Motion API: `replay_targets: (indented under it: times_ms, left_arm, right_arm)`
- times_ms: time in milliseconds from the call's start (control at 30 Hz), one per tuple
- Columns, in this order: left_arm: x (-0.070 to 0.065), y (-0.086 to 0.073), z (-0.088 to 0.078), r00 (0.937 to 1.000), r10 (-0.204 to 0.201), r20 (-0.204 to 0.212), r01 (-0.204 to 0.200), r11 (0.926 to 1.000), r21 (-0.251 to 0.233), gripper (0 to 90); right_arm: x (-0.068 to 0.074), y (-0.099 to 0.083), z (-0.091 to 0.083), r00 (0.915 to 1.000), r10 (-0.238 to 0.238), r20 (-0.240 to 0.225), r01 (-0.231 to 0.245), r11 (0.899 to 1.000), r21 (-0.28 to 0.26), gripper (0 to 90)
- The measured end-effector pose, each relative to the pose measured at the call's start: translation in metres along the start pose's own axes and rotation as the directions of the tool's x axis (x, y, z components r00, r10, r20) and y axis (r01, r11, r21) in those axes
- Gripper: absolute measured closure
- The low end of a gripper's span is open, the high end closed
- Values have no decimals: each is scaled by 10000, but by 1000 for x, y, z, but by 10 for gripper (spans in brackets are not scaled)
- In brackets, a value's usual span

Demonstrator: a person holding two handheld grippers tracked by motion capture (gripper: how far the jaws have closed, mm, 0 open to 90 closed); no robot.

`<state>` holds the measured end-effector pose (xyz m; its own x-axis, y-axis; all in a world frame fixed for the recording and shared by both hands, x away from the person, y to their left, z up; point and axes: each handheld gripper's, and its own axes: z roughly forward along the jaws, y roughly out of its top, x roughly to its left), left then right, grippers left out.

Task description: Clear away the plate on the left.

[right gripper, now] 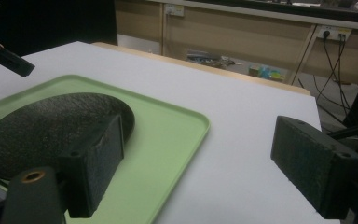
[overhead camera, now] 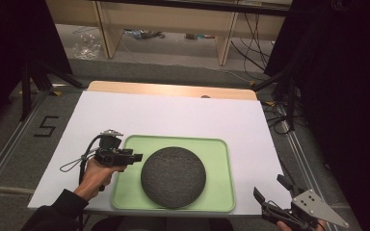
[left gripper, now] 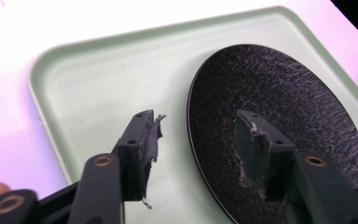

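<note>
Black and round, the plate (overhead camera: 173, 176) lies flat in the green tray (overhead camera: 219, 192), which sits on the white sheet (overhead camera: 173, 115) over the table. The left gripper (overhead camera: 136, 157) is at the plate's left edge. In the left gripper view its jaws stand wide apart, one over bare tray and one over the plate's rim (left gripper: 200, 140), and they hold nothing. The right gripper (overhead camera: 257, 195) waits off the tray's near right corner. It is wide open too and holds nothing.

What could go wrong? The plate is low and flat, so its rim is hard to pinch. If the jaws close too high, they may slip off the rim and grab air. The pads (left gripper: 150, 140) look torn and rough, so the grip may be weak. If one jaw pushes sideways, the plate could slide across the tray. The tray itself might also scoot on the smooth sheet. A plate lifted by one edge may tip and fall.
</note>
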<state>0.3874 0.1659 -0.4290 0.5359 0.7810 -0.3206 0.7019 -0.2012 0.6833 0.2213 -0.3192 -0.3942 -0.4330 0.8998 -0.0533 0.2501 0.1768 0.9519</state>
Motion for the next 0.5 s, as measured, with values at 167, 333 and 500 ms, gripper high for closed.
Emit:
replay_targets:
  times_ms: [167, 333, 500]
  left_arm:
    - [-3, 0, -9, 10000, 50, -52, -52, 9991, -426, 412]
    - [-3, -2, -16, 9999, 40, -95, -48, 9961, -882, 369]
    - [-1, -4, -24, 9999, -8, -139, -10, 9916, -1296, 333]
  right_arm:
    - [0, 0, 0, 10000, -20, -4, 20, 10000, -14, 178]
    - [0, 0, 0, 10000, -27, -17, 27, 10000, -15, 178]
    - [1, 0, 0, 10000, -39, -34, 39, 10000, -12, 178]
